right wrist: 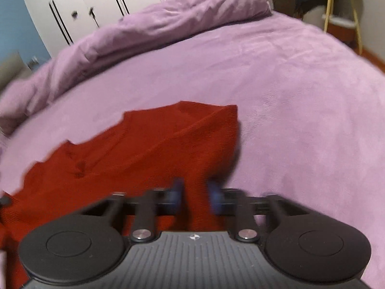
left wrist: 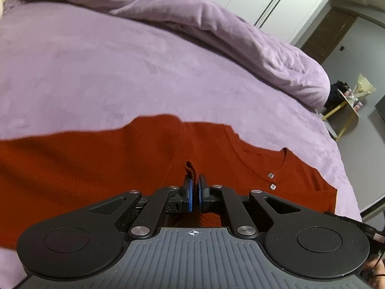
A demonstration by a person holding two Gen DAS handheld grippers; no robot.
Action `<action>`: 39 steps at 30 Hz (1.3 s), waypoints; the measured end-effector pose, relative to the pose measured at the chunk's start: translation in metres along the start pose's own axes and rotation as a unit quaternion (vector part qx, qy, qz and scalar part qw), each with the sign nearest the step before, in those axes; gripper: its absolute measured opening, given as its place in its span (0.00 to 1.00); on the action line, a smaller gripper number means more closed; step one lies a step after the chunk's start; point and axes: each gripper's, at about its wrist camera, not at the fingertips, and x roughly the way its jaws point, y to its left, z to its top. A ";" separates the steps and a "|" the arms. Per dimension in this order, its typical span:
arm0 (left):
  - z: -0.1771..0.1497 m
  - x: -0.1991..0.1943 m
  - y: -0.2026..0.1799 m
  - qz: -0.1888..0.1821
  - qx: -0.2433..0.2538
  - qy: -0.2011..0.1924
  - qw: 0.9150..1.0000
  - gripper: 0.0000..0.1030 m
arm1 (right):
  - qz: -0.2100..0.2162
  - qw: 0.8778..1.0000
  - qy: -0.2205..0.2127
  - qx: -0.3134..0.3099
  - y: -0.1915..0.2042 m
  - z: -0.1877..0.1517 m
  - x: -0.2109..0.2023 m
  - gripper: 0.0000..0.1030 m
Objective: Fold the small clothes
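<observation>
The purple bed (left wrist: 120, 72) carries the rust-red knit top (left wrist: 84, 163) across the lower half of both views, collar buttons at lower right of the left view. The left gripper (left wrist: 194, 190) has its jaws clamped on a small pinch of knit; a slim hold may slip. The right gripper (right wrist: 196, 190) is blurred, jaws around a fold, grip uncertain; uneven pulls could skew the crease.

The top (left wrist: 96, 168) was plain rust red with two small silvery buttons (left wrist: 271, 180); the bedsheet (left wrist: 120, 72) and the duvet (left wrist: 216, 19) at twelve o'clock were lilac.
</observation>
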 end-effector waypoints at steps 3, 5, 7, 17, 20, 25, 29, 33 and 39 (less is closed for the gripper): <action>0.005 -0.001 -0.010 -0.001 0.012 -0.025 1.000 0.06 | -0.037 0.998 -0.045 -0.013 0.000 -0.001 -0.012 0.07; 0.004 0.005 -0.018 0.002 0.024 -0.032 0.999 0.06 | -0.066 0.996 -0.055 -0.007 -0.005 -0.003 -0.012 0.07; 0.001 0.014 -0.026 0.020 0.042 -0.021 0.999 0.06 | -0.078 0.997 -0.029 -0.004 -0.012 -0.004 -0.003 0.09; -0.025 0.010 -0.045 0.025 0.045 0.007 0.999 0.36 | 0.018 0.996 -0.051 -0.067 0.037 -0.018 -0.022 0.17; -0.037 0.029 -0.066 0.018 0.082 0.049 0.995 0.38 | 0.018 0.993 -0.026 -0.112 0.056 -0.033 -0.001 0.17; -0.046 0.054 -0.074 0.080 0.120 0.056 0.988 0.39 | -0.059 0.987 -0.046 -0.145 0.035 -0.043 0.008 0.00; -0.047 0.057 -0.073 0.091 0.113 0.050 0.988 0.42 | -0.099 0.984 -0.060 -0.136 0.017 -0.037 0.011 0.00; -0.047 0.055 -0.077 0.101 0.124 0.050 0.986 0.45 | -0.093 0.987 -0.055 -0.117 0.020 -0.036 -0.003 0.00; -0.047 0.051 -0.076 0.105 0.118 0.054 0.986 0.50 | -0.052 0.988 -0.036 -0.142 0.033 -0.056 -0.020 0.05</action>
